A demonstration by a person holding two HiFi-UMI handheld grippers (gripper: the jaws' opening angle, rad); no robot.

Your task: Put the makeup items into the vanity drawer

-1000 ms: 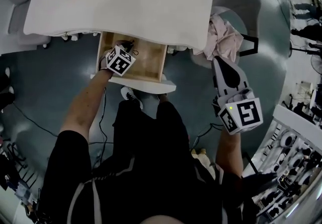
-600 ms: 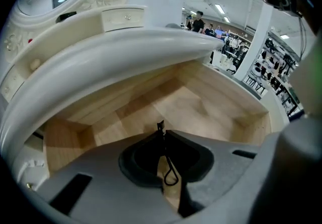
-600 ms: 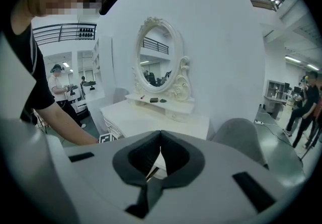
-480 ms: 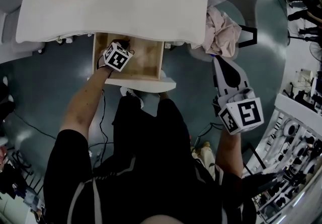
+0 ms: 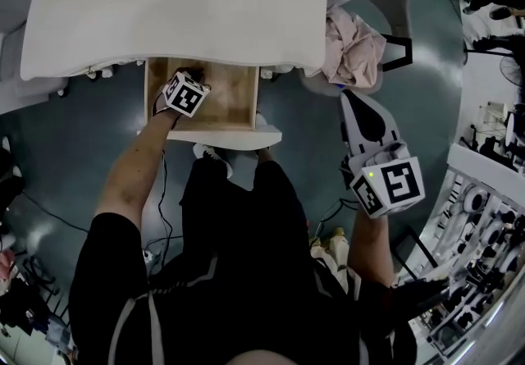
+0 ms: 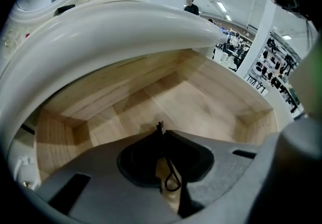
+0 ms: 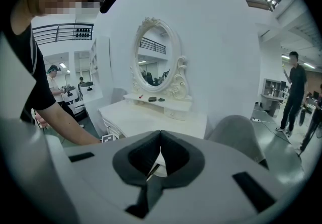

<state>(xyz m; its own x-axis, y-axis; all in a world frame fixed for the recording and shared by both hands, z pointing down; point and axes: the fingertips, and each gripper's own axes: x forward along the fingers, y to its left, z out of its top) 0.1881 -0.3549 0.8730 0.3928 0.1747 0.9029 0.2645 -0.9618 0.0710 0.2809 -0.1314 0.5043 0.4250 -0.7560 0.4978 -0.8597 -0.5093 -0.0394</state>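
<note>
Inside the drawer (image 5: 234, 105) with the left gripper (image 6: 161, 130), pinching a thin black looped item (image 6: 169, 164) between jaws drawn almost together. Too small to name beyond that. Sits low over the bare wood floor, well within the walls, under the overhanging edge of the vanity top (image 5: 180, 11). Cannot tell whether the loop touches the wood yet.

Looks like the placing step, with the letting-go not yet done. To do it well:

- Lower until the loop rests on the floor rather than dropping it from above.
- Aim for the open middle, clear of the side walls.
- Ease the jaws apart gently, then check that the wire is free; something this thin and light may cling to a pad.
- Draw back toward the body first, then up, so as not to knock the top's edge.

Holds the right gripper (image 7: 160, 140) out to the side, well apart from the drawer, jaws pressed together on nothing. Could go for another item meanwhile.
</note>
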